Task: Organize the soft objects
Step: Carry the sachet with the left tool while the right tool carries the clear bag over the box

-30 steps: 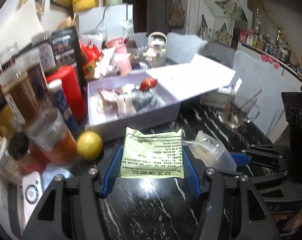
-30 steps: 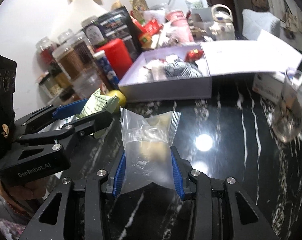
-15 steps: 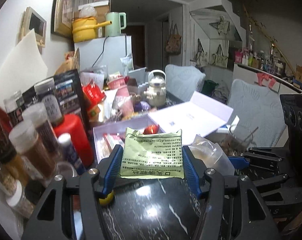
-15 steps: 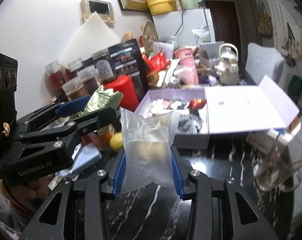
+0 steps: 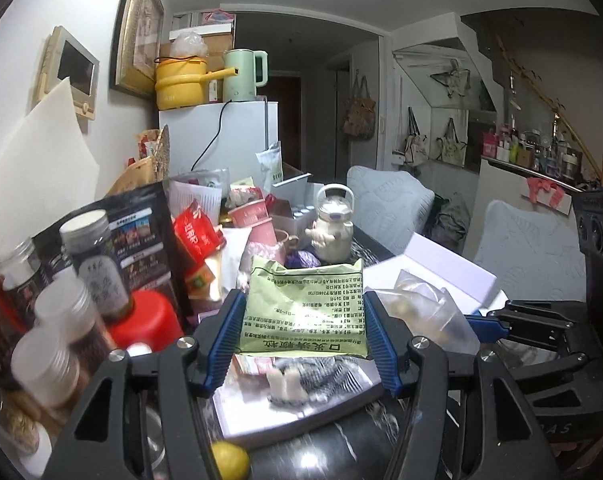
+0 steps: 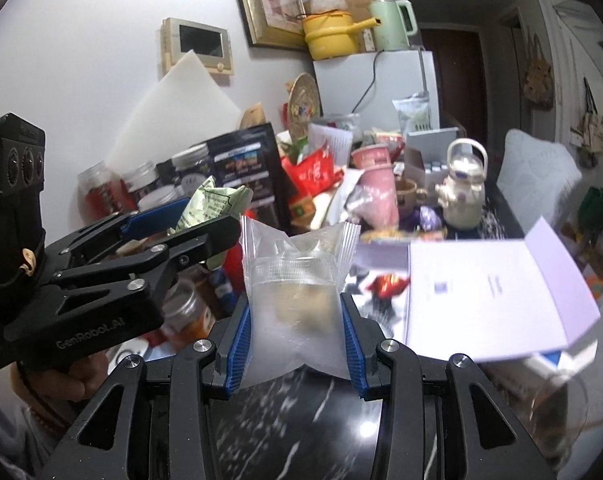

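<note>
Cluttered black table [image 6: 301, 420], box [image 5: 301, 412] open. Left hand-held gripper [image 5: 305, 320] clamped on green packet [image 5: 305, 304], right [image 6: 297, 320] on clear bag [image 6: 297, 284]. Best lowered into box, then released.

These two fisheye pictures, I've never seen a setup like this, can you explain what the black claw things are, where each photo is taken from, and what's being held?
There is no robot here. A person holds two hand-held clamps, each with a camera looking forward along its two blue-padded fingers.

One picture comes from the left gripper. It is shut on a green printed packet.

The other comes from the right gripper. It is shut on a clear plastic pouch with something pale brown inside. The left clamp shows at its left side, with part of a hand below it.

Below both is a dark marbled table crowded with jars, a red canister, a cream teapot, a lemon and an open lilac box holding small items.
</note>
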Tool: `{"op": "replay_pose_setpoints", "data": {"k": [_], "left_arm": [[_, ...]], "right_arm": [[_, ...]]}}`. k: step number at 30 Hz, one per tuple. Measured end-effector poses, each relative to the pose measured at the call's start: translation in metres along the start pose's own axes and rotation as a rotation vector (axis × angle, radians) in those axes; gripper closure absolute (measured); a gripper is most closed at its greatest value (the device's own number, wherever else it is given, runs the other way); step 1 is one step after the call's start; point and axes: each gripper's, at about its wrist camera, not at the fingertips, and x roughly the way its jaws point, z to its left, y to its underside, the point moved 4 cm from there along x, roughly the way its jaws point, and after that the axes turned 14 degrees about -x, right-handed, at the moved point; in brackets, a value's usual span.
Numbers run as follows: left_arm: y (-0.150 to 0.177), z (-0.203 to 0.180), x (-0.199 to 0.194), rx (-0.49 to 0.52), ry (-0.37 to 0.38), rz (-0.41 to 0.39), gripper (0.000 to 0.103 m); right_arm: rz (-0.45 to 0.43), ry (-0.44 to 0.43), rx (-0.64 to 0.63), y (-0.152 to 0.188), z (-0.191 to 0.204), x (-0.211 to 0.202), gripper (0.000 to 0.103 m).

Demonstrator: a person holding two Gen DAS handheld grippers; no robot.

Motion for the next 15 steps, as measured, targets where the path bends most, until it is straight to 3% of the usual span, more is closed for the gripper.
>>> {"op": "replay_pose_setpoints", "data": {"k": [15], "left_arm": [[-0.033,0.040,0.089,-0.098,-0.047,0.008,0.044]], "right_arm": [[0.001,0.015,-0.007,-0.043,-0.058,0.076,0.062]]}}
